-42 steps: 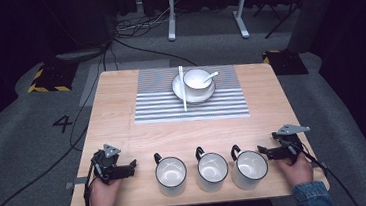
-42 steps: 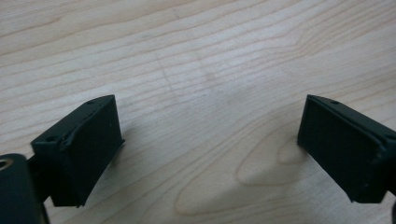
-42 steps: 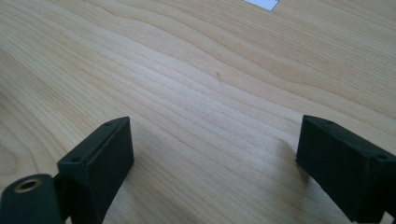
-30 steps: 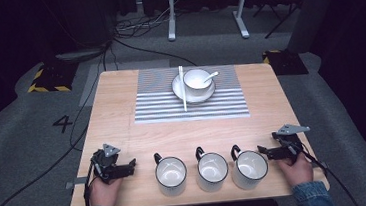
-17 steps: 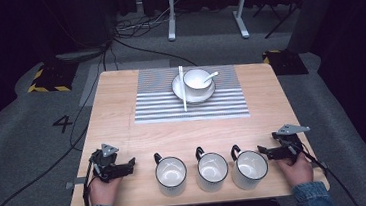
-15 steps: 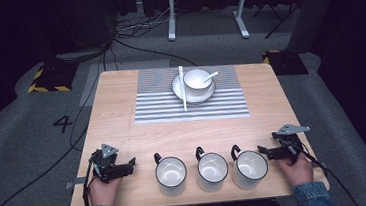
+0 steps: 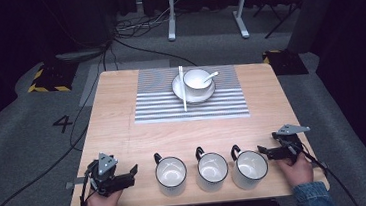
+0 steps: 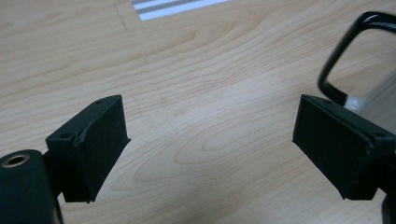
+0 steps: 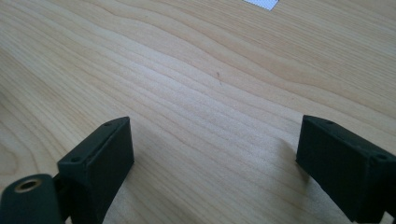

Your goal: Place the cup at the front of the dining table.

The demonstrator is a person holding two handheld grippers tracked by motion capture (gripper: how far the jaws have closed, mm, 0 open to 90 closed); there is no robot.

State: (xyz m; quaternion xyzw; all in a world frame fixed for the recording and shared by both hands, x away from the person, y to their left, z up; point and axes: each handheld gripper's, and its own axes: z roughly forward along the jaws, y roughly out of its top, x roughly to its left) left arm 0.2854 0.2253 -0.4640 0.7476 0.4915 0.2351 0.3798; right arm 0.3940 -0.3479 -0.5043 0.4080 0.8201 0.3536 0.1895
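Three white mugs with black rims and handles stand in a row near the table's front edge: left mug (image 7: 171,175), middle mug (image 7: 212,170), right mug (image 7: 250,168). My left gripper (image 7: 133,173) rests open on the wood left of the row, jaws toward the left mug, whose black handle (image 8: 348,60) shows beside one jaw in the left gripper view. My right gripper (image 7: 264,152) rests open just right of the right mug, with bare wood between its jaws in the right gripper view. Farther back, a white bowl (image 7: 197,80) with a spoon sits on a plate (image 7: 178,89).
A grey striped placemat (image 7: 161,105) lies under the plate at the table's far middle, with a pair of chopsticks (image 7: 182,88) across the plate's left side. Beyond the table, cables and a metal stand's legs (image 7: 206,10) are on the grey floor.
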